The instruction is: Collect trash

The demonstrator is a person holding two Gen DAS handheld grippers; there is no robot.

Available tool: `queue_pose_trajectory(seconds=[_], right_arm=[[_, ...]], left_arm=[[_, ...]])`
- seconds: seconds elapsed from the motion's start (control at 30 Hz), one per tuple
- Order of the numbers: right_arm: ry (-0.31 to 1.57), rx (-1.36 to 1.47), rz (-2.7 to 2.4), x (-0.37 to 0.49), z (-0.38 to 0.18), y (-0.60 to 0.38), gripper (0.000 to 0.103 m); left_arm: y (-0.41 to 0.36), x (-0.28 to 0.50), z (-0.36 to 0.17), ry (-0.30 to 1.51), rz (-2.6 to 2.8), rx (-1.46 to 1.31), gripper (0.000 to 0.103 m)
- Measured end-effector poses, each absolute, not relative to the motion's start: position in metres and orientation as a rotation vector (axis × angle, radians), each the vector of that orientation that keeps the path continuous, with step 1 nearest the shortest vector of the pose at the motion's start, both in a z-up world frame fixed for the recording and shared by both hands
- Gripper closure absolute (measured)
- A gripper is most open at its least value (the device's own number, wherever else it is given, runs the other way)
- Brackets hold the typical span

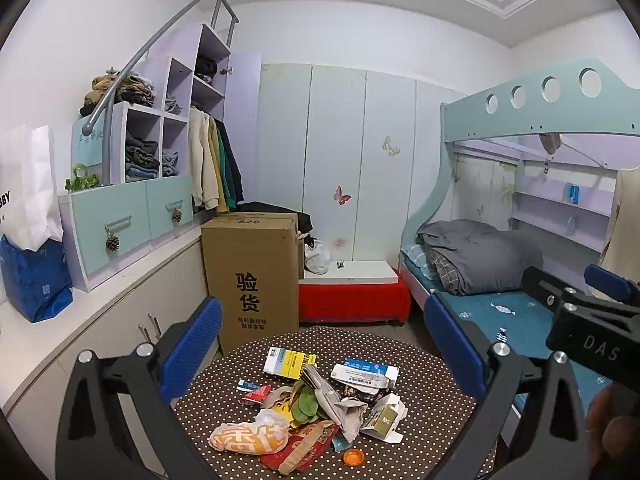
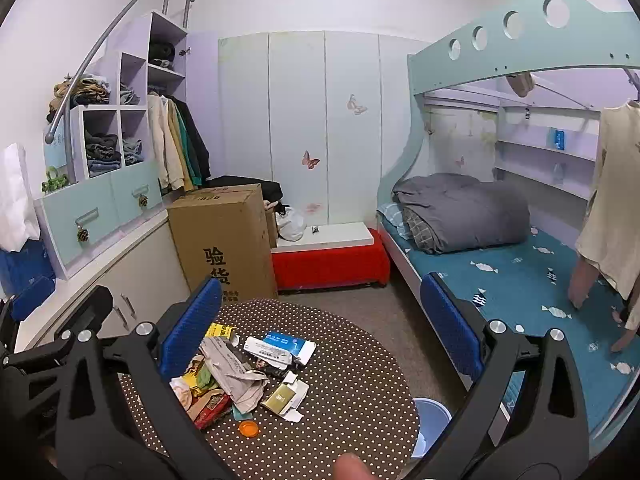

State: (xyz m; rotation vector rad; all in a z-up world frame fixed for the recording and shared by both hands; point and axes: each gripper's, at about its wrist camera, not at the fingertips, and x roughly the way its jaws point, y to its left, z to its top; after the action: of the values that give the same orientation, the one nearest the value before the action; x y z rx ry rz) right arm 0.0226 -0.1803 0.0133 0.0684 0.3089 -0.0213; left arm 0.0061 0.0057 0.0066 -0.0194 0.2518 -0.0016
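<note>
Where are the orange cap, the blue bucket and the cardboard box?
orange cap (image 1: 353,457), left wrist view, top face
blue bucket (image 2: 430,420), right wrist view, rim
cardboard box (image 2: 224,236), right wrist view, front face

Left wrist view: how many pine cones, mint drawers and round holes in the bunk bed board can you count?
Pine cones: 2
Mint drawers: 2
Round holes: 4
Total: 8

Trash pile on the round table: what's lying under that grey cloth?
The grey cloth drapes over green leaves and crumpled wrappers; anything deeper under it is covered.
</note>
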Motion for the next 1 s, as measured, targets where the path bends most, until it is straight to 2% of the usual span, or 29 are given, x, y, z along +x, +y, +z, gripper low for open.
queue_pose_trajectory(seconds=[1.0], right_arm=[[0.325,0.064,-0.031,0.031,0.007,-0.175,0.006]], left_arm=[[0.008,0.018,-0.002,0.277,-0.008,-0.024,0.004]])
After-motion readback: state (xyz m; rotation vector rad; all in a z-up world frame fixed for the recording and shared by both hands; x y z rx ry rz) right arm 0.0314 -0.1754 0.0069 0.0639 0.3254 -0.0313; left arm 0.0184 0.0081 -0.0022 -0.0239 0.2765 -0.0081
